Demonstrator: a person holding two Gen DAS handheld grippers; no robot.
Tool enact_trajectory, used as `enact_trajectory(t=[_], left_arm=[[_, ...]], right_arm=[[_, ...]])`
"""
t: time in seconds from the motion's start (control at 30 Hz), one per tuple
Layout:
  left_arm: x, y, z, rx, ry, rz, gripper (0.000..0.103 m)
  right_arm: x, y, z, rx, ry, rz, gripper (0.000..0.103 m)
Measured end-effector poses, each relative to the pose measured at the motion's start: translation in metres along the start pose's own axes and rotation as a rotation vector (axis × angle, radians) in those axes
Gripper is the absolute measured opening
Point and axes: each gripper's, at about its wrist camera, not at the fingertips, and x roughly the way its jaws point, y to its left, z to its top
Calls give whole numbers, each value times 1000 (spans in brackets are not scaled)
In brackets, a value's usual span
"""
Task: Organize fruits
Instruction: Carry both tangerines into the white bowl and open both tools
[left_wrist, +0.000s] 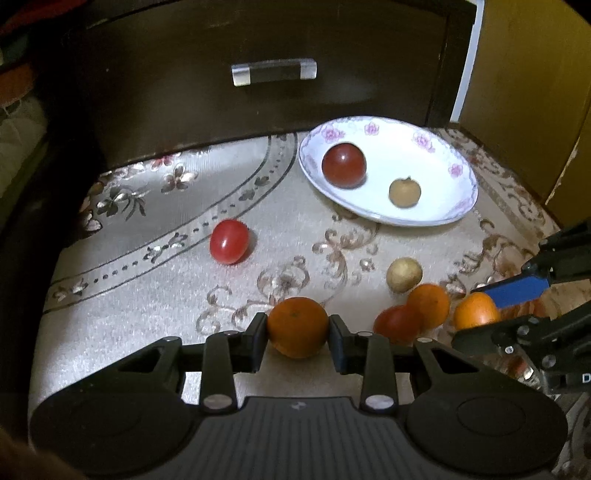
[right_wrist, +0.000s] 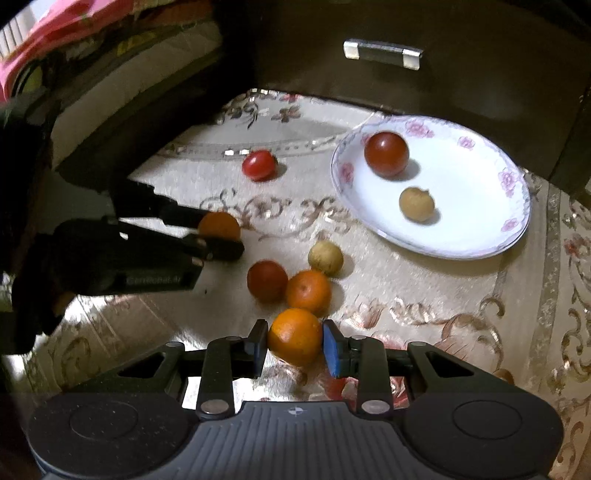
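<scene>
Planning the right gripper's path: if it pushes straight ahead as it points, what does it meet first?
Holding an orange, the right gripper would likely first meet the second orange just ahead; depth is uncertain.

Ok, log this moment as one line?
left gripper: shut on round orange citrus fruit | right gripper: shut on second orange citrus fruit | white floral plate: dark red tomato, small tan fruit

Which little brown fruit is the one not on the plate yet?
Find the white flowered plate. On the cloth in front of it sits a fruit cluster; the brown fruit is the pale tan ball nearest the plate, beside an orange, unlike its red and orange neighbours.
</scene>
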Motion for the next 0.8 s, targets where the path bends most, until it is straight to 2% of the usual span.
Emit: enact_trajectory(t=[0.4,0.8], left_arm=[[-1,-17,31,6,-51,-23,40],[9,-45,67,24,-101,-56,40]], right_arm=[[-23,-27,21,57,-107,-64,28],[-22,-55,39,100,-175,-144,28]])
